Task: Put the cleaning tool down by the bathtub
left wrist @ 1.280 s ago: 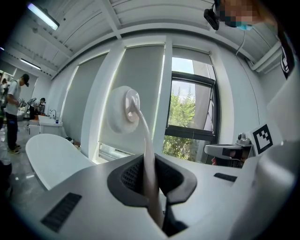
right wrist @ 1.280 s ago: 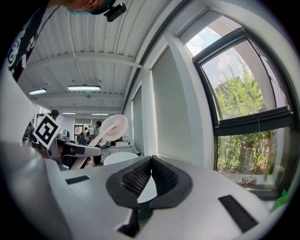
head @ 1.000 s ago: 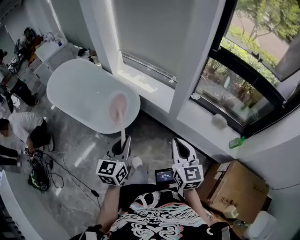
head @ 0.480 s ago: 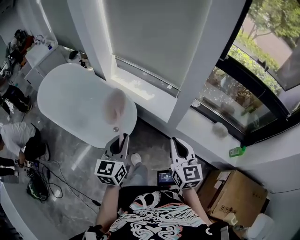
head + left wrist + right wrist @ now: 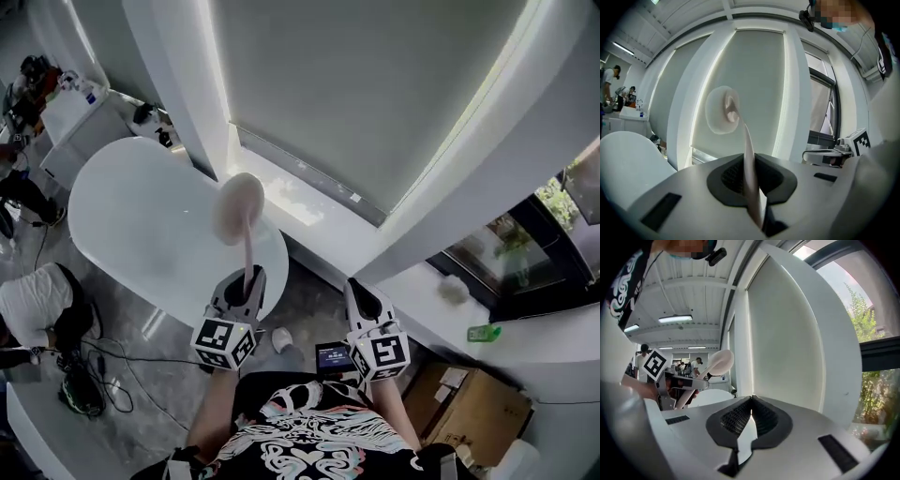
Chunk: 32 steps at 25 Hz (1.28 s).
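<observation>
Grips the tool (image 5: pixel 247 246) in the left claw (image 5: pixel 246 279), jaws pinched almost together on the bottom of the thin pink handle. Holds the right claw (image 5: pixel 362 292) just beside it, to the right, shut on nothing. Risks a twist or swing of the long handle in so narrow a pinch, with the round head's weight far above the pads; likely to pivot if tipped fast. Risks too a knock of that head on the near right rim of the tub (image 5: pixel 122 216) on the way down, or a clatter onto the hard floor (image 5: pixel 314 298) if let go from this height. Probably best lowered slowly to the floor strip by the tub's right end, and released only once resting. Carries the tool nearly upright: handle rising straight out from between the jaws, head at the top, leaning a little forward, seen against the tub's right end from the head view, in the air and touching nothing else.
</observation>
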Each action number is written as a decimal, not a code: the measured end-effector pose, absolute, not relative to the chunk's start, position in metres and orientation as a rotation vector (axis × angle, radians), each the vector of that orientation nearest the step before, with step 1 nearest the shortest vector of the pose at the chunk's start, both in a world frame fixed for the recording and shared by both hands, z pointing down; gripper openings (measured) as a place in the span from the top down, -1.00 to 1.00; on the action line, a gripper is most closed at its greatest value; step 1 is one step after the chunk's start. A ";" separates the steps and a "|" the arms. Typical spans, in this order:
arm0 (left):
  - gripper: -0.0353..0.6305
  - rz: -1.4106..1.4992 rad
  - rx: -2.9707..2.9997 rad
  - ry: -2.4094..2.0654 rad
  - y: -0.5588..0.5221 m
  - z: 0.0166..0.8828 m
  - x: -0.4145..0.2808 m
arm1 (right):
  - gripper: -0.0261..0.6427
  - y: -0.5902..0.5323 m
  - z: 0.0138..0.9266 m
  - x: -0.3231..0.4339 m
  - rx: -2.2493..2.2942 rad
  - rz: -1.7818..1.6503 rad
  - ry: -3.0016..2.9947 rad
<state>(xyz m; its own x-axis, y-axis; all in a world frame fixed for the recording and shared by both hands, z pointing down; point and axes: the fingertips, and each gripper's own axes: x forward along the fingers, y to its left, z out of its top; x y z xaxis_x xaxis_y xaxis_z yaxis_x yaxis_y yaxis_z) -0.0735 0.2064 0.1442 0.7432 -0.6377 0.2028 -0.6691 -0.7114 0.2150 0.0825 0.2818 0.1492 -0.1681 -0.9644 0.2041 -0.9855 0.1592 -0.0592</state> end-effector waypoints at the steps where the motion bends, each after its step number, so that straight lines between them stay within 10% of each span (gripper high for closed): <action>1: 0.78 0.168 2.669 -1.018 0.191 0.147 -0.073 | 0.84 0.269 0.153 0.082 1.933 0.274 -2.298; 32: 0.78 0.150 2.426 -0.947 -0.012 0.254 -0.006 | 0.84 0.060 0.248 0.134 1.823 0.389 -2.170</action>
